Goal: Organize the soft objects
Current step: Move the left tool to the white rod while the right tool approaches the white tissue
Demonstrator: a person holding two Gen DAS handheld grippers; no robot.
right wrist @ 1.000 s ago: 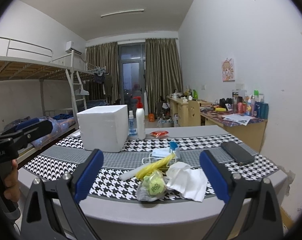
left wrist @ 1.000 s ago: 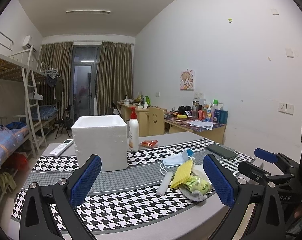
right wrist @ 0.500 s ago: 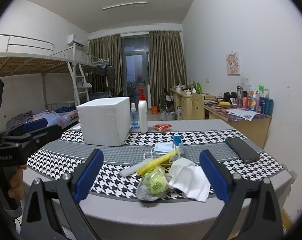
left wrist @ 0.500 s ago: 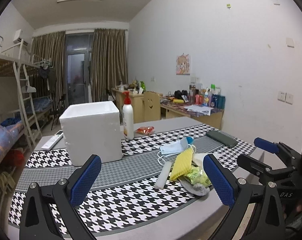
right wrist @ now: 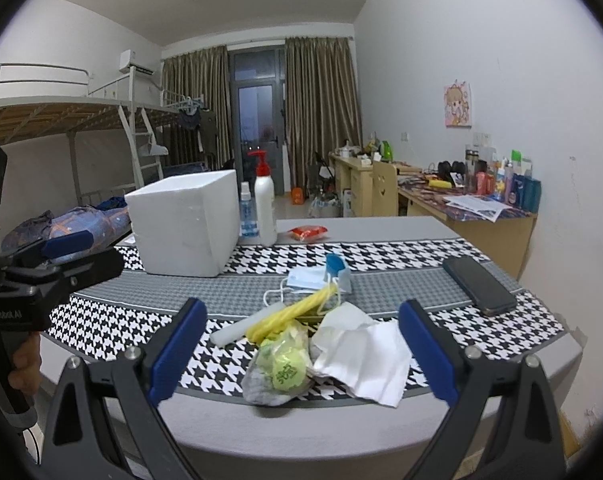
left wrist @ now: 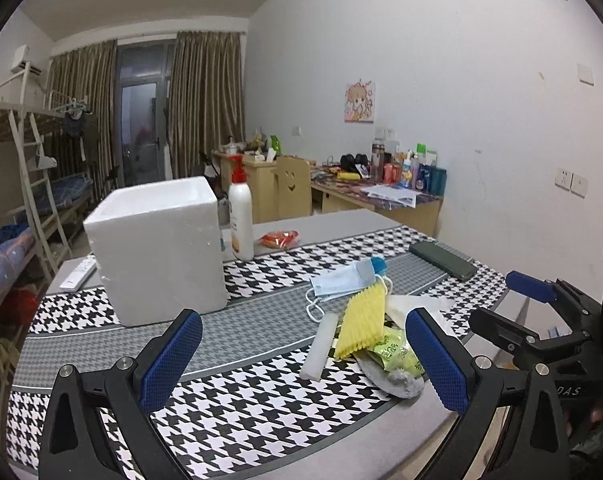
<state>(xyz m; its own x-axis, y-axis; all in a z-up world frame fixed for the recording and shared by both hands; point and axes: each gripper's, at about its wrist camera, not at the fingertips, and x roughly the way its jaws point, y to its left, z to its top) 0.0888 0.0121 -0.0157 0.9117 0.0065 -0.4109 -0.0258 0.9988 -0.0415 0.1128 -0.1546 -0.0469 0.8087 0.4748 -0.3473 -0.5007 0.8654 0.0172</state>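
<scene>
- The left gripper (left wrist: 303,360) is held level, blue-padded jaws spread wide with nothing between them.
- The right gripper (right wrist: 301,352) is likewise level, jaws wide apart and empty.
- A hand (right wrist: 19,364) grips the left gripper's handle.

both wrist views face the table (left wrist: 261,452) pile (right wrist: 301,344) from near.
</scene>
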